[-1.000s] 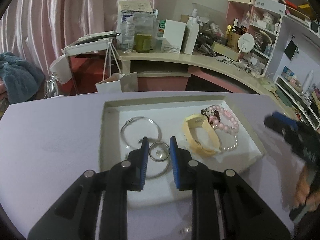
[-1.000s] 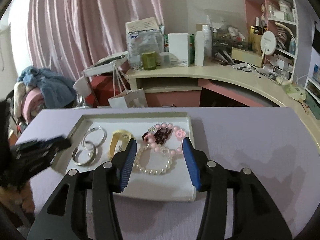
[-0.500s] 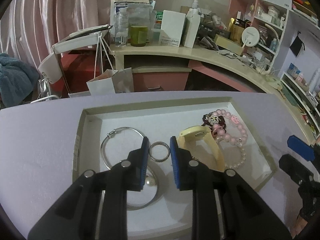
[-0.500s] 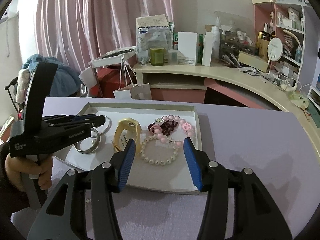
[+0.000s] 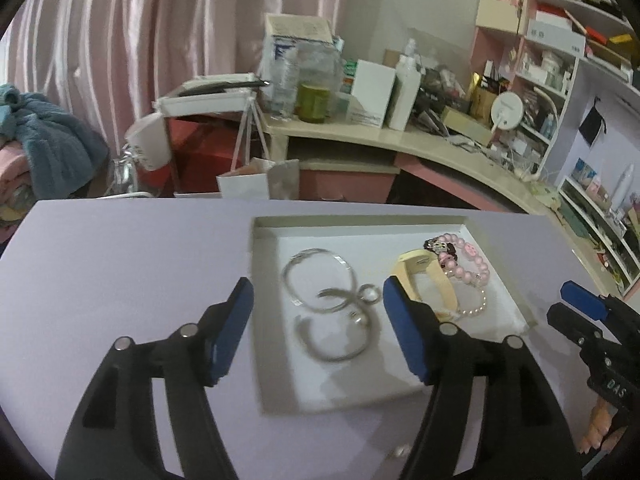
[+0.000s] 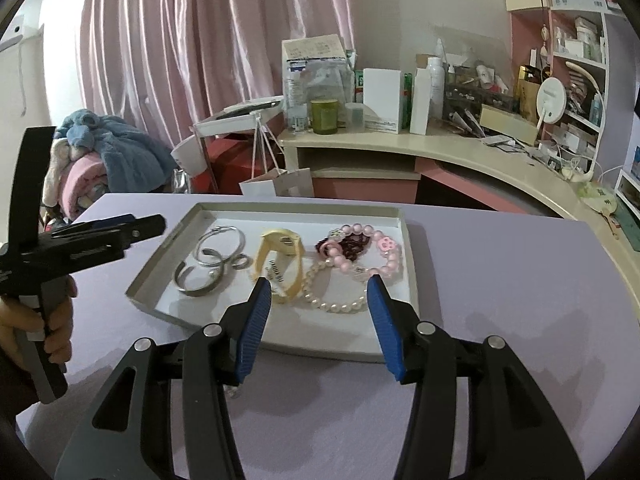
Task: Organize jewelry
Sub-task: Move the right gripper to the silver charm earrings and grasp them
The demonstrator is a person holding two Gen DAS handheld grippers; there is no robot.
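L gripper (image 5: 318,312) jaws just opened wide, nothing held; small ring (image 5: 370,294) lies in tray (image 5: 496,304) just ahead between fingers. R gripper (image 6: 318,294) half-open, empty, pearl bracelet (image 6: 334,298) ahead between its fingers.

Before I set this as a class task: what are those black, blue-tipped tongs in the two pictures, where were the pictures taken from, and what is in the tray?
There is no robot here. A person holds one hand-held gripper in each hand, and a camera on each looks along its two fingers. One picture is from the left hand-held gripper, the other from the right hand-held gripper. Each also shows in the other's picture.

On the purple table sits a shallow tray holding silver bangles, a small ring, a yellow band, a pearl bracelet and a pink bead bracelet.

Nothing is held: the left jaws have just been opening with nothing between them, and the right jaws stand open.
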